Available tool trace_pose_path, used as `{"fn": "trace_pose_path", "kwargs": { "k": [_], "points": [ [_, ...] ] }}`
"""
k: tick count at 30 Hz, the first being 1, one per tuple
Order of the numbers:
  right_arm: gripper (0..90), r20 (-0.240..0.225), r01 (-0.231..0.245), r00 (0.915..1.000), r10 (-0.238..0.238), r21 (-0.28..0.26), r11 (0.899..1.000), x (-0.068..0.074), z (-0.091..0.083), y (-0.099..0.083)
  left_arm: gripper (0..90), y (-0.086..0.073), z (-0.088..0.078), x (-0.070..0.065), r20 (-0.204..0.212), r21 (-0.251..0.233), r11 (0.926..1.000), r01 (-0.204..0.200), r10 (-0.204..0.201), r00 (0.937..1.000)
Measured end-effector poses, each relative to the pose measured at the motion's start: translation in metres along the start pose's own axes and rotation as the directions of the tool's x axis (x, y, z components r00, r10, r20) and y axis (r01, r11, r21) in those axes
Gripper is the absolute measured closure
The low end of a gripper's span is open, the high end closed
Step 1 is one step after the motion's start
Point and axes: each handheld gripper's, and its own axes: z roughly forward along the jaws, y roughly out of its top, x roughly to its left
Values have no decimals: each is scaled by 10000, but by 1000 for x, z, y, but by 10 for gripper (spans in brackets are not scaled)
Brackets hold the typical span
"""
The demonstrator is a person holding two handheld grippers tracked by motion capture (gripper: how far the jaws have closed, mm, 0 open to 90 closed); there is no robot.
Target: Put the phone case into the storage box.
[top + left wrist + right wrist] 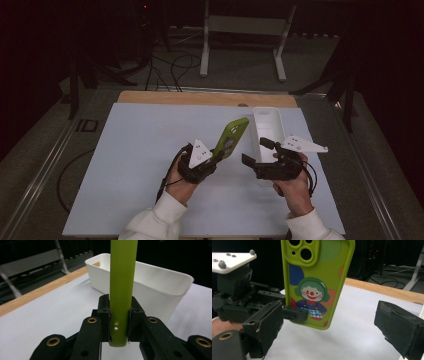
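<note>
Now the left gripper [216, 156] is clamped on the bottom end of the green phone case [232, 137] — holding it tilted above the tabletop [145, 150], just beside the white bin [267, 125]. The right gripper [255, 152] faces it — jaws wide, nothing between them.

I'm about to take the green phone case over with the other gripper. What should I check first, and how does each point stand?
1. Left gripper shut on the phone case: ok.
2. Case held upright, off the table: ok.
3. Right gripper open: ok.
4. Case between the right gripper's jaws: not ok, it stands beyond them, near one jaw.
5. White bin free to receive it: cannot tell, its inside is barely visible.
</note>
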Motion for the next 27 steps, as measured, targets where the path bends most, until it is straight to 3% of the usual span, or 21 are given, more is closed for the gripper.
{"fn": "trace_pose_path", "kwargs": {
  "k": [11,27],
  "points": [
    [85,52,-112,9999,113,-108,9999,6,12,9,774,-5,3,-3,-556,-18,9991,414,-414,9976],
    [84,89,-647,9978,652,-541,9964,8,18,20,774,-4,8,-17,-1230,-133,9990,435,-448,9914]
  ]
}}
